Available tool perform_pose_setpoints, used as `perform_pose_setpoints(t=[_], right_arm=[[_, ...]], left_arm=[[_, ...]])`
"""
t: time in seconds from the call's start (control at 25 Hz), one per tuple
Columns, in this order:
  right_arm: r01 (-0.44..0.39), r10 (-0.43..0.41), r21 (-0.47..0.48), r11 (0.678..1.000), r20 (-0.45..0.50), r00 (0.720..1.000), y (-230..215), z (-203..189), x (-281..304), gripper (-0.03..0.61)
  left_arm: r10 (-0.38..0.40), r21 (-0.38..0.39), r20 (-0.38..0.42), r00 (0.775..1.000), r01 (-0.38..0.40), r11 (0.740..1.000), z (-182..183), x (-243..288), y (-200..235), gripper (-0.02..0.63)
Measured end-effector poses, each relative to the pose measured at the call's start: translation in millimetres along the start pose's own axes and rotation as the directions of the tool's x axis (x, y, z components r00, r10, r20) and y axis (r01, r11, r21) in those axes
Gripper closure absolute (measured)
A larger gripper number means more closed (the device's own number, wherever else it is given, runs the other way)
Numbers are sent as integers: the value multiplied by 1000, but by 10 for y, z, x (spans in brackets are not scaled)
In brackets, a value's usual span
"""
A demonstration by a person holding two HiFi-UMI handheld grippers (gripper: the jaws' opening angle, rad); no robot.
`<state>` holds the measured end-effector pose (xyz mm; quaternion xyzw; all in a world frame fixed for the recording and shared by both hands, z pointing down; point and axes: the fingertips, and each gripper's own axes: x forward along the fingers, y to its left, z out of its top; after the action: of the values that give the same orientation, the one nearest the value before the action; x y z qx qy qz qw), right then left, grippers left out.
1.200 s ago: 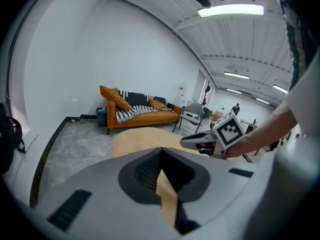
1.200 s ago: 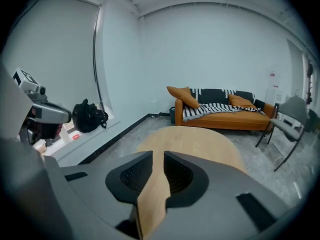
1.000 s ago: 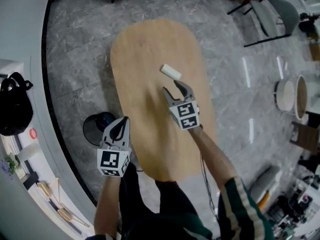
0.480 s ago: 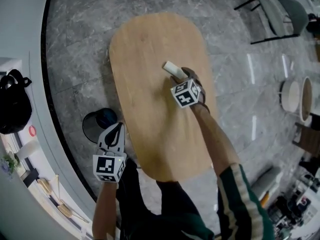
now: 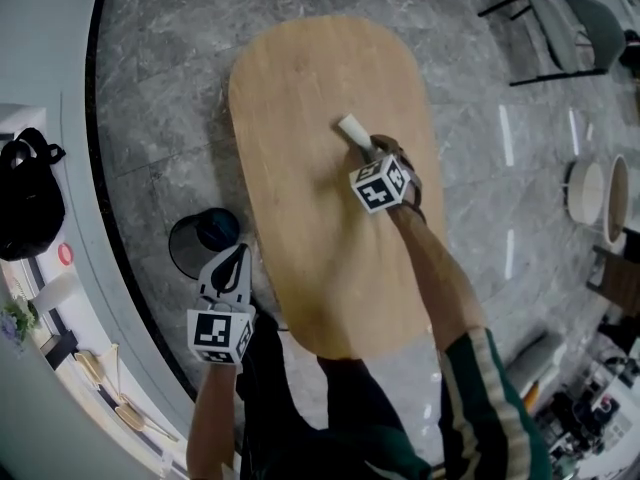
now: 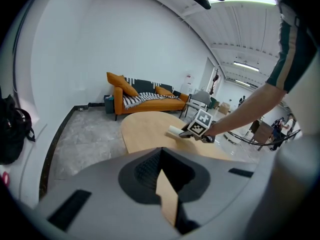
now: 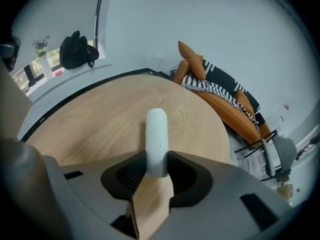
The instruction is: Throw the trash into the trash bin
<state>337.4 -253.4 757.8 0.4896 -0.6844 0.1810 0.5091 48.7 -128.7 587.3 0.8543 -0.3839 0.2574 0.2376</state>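
Observation:
A white, stubby roll-shaped piece of trash (image 5: 353, 129) lies on the oval wooden table (image 5: 300, 88), right of its middle. My right gripper (image 5: 372, 149) points steeply down at it. Its jaws are closing, and both sides press on the near end of the trash (image 7: 156, 129). The far end sticks out ahead of the right gripper (image 7: 157, 165). From the left gripper view, the trash (image 6: 175, 130) shows beside the marker cube. My left gripper (image 5: 234, 255) is shut and empty, held off the table's left edge. It hangs just beside a dark round trash bin (image 5: 200, 244) on the floor.
A black bag (image 5: 28, 203) sits on the curved ledge at the left. An orange sofa (image 6: 145, 96) stands beyond the table, grey chairs (image 5: 565, 28) at the upper right, and round stools (image 5: 590, 193) at the right. The floor is grey marble.
My right gripper dropped from above the table onto the white trash and its jaws came round it. The left gripper sank a little toward me beside the bin.

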Motion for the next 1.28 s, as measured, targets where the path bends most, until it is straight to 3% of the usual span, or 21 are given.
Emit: perform_pose_setpoints(t=[0.24, 0.6, 1.04, 1.28], right_arm=[[-71, 66, 53, 996, 97, 993, 432, 418, -441, 449], [-230, 201, 101, 968, 233, 952, 1723, 1148, -938, 449], [-321, 283, 95, 942, 284, 916, 3225, 1604, -1327, 449], [-360, 325, 95, 928, 263, 908, 3918, 1567, -1350, 449]], left_arm=[[26, -14, 31, 999, -25, 1000, -17, -264, 159, 612], [93, -50, 72, 993, -89, 995, -320, -999, 826, 612], [113, -61, 122, 986, -107, 992, -752, -1843, 1516, 612], [156, -86, 143, 977, -145, 986, -882, -2183, 1702, 612]])
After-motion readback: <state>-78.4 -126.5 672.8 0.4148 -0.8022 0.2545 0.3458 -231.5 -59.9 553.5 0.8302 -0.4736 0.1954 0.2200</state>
